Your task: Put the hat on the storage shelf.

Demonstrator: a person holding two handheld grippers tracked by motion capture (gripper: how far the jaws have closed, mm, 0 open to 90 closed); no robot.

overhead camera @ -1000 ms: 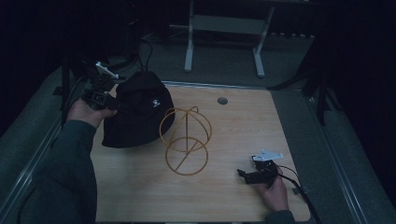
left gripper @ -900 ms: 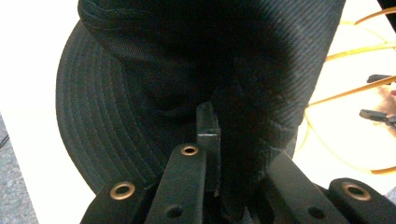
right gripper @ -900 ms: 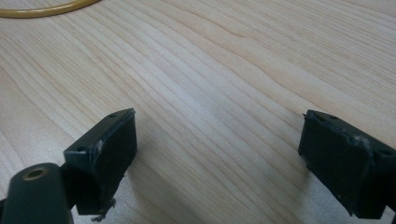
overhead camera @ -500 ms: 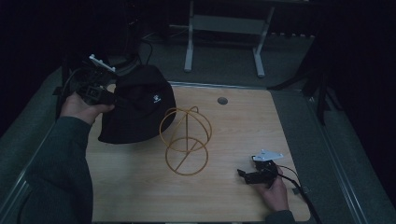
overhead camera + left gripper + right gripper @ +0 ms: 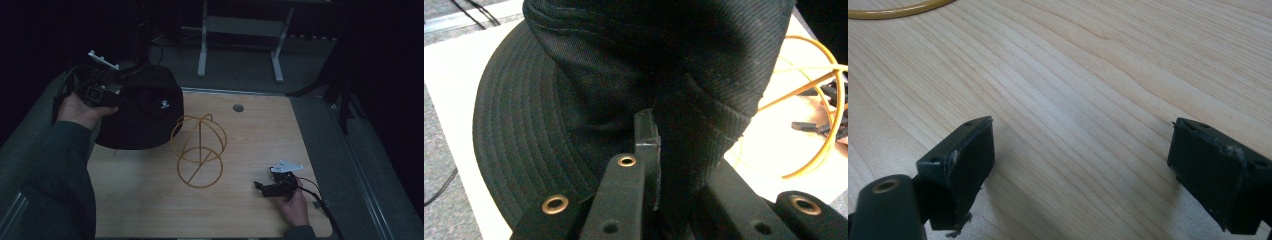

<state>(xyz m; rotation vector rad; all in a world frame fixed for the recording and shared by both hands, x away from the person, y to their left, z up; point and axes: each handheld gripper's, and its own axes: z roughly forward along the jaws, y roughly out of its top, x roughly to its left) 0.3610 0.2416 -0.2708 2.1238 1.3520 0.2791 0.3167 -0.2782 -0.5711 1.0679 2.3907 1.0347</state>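
Pinching a fold of the black fabric bucket hat (image 5: pixel 142 107), the left tool (image 5: pixel 95 92) is clamped on the cloth beside the crown, so the hat hangs from one side, its far brim drooping to the pale wooden tabletop (image 5: pixel 250 135). The grip is judged to suit carrying it to the yellow wire hat stand (image 5: pixel 199 152) standing just beside it. The left hand (image 5: pixel 80 110) is held raised at the tabletop's left edge. The right tool (image 5: pixel 274 186) is rested low on the tabletop, jaws apart and empty.
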